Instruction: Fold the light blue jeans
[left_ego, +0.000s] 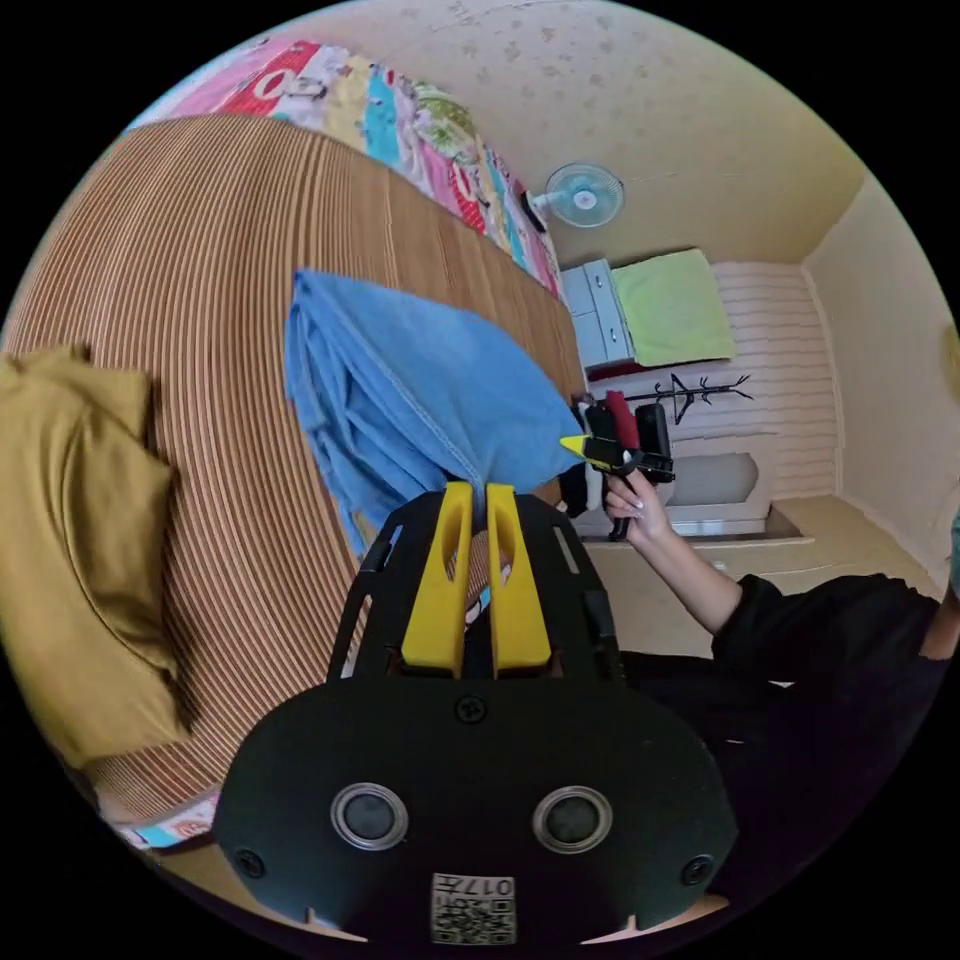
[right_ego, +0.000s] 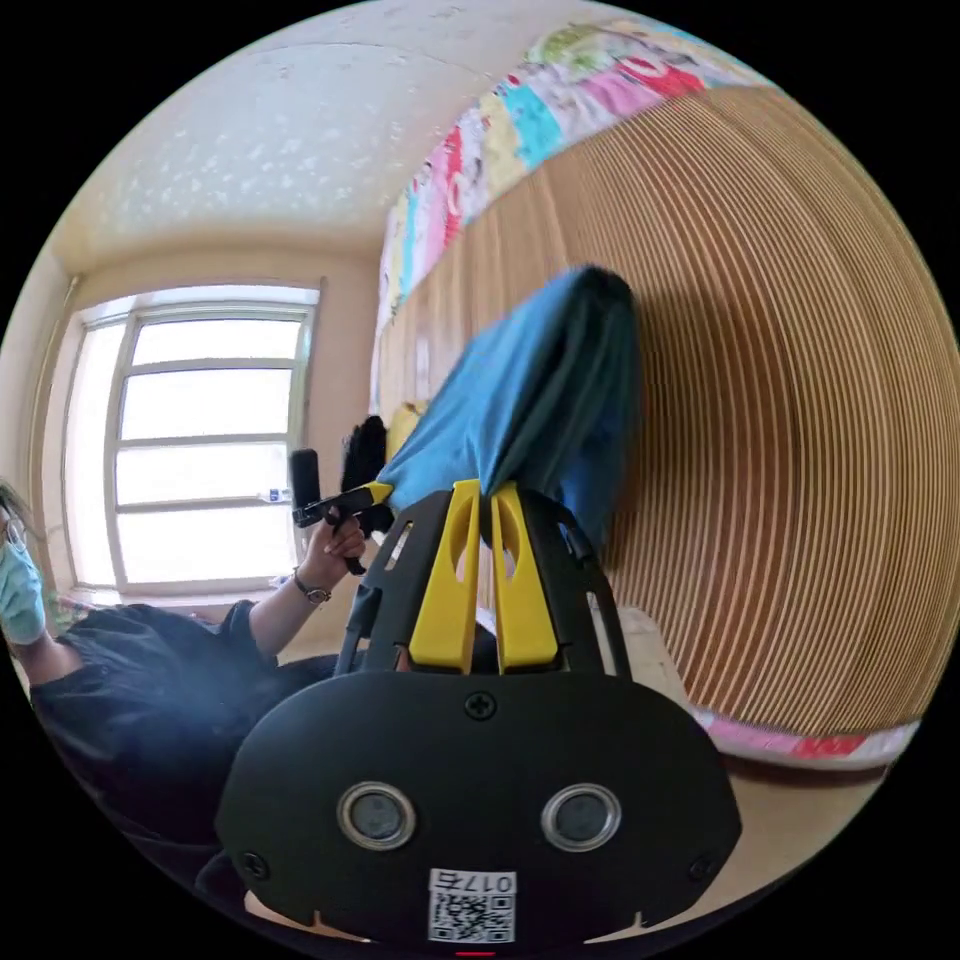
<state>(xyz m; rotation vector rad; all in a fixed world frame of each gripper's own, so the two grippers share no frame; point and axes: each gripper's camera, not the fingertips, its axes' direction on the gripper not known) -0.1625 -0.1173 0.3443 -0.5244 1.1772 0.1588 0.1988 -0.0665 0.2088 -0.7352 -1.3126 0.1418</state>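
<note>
Between both grippers' closed fingers (left_ego: 478, 497) hang the light blue jeans (left_ego: 400, 390).

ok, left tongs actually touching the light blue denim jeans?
Touching. In the left gripper view, the left tongs have both yellow jaws closed together on a corner of the light blue denim jeans, with the cloth running into the slot between them.

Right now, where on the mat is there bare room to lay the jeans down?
The ribbed brown mat is bare between the mustard-yellow pillow and the patchwork quilt, beyond the lifted light blue jeans. It is crowded at the near edge, where the left tool and right tool clamp the jeans.
</note>
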